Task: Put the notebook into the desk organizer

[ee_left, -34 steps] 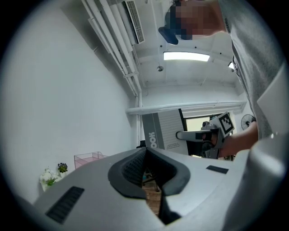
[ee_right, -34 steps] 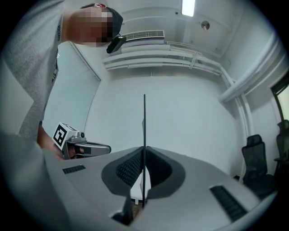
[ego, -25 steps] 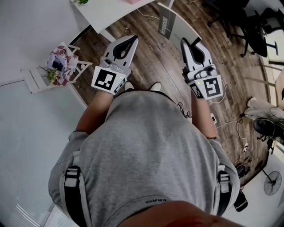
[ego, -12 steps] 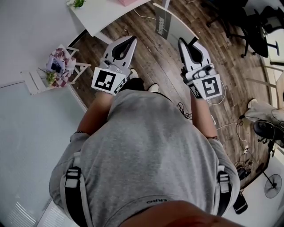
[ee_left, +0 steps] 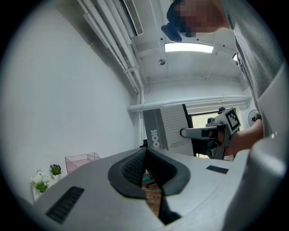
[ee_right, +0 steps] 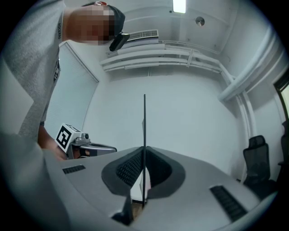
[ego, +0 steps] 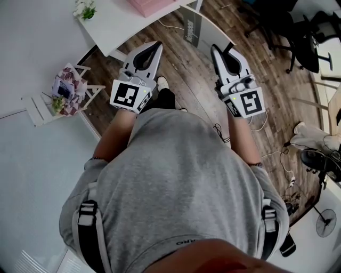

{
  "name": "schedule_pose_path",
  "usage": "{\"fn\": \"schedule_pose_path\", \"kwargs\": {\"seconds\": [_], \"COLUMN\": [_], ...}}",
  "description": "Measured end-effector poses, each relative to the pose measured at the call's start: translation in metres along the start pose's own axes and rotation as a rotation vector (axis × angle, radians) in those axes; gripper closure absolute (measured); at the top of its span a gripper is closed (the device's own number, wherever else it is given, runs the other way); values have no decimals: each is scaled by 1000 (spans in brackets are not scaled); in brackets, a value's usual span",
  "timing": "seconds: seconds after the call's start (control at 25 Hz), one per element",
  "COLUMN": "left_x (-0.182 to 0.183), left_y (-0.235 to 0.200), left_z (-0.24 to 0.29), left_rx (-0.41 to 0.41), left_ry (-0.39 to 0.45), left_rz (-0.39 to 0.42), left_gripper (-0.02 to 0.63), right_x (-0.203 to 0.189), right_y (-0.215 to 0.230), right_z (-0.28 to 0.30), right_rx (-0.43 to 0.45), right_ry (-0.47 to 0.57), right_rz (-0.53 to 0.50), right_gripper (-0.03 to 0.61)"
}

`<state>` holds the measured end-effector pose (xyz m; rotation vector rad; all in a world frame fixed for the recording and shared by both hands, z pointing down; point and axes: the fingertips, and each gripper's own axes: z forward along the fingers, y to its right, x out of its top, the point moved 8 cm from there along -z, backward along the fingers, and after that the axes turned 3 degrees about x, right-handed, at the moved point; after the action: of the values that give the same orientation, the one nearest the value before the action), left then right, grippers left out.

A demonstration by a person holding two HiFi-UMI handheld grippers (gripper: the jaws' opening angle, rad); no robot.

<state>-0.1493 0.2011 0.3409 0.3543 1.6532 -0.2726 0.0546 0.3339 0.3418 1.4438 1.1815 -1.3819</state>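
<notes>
Right hand-held gripper (ee_right: pixel 144 153) pinches the notebook (ego: pixel 193 29), judged thin, stiff and light, by its six o'clock edge; left hand-held gripper (ee_left: pixel 146 153) is closed, empty.

The notebook (ego: pixel 208 34) at top centre shows a dark grey band with white lettering beside a pale grey panel; the desk organizer (ego: pixel 152 5) at the top edge is translucent pink, on a white table (ego: pixel 114 24); the left gripper (ego: pixel 158 45) and right gripper (ego: pixel 218 49) are white with dark inner pads, each bearing black-and-white square markers; the floor (ego: pixel 184 80) is brown wood planking; the shirt (ego: pixel 176 176) is mottled grey, crossed by black straps (ego: pixel 88 234).
</notes>
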Motion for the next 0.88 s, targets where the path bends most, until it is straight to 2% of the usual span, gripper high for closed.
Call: {"fn": "schedule_pose_path", "kwargs": {"seconds": [0.44,0.88], "left_x": [-5,-16], "left_y": [-87,-173], "left_z": [69,100], "left_rx": [34,59], "left_ry": [-5,-21], "left_rz": [3,12], "left_gripper": [594,594], "right_x": [0,-12], "right_y": [55,78], "right_z": [107,198], "right_rx": [60,90], "right_ry": [-29,-51], "right_rz": [-19,-9], "right_gripper": [563,563]}}
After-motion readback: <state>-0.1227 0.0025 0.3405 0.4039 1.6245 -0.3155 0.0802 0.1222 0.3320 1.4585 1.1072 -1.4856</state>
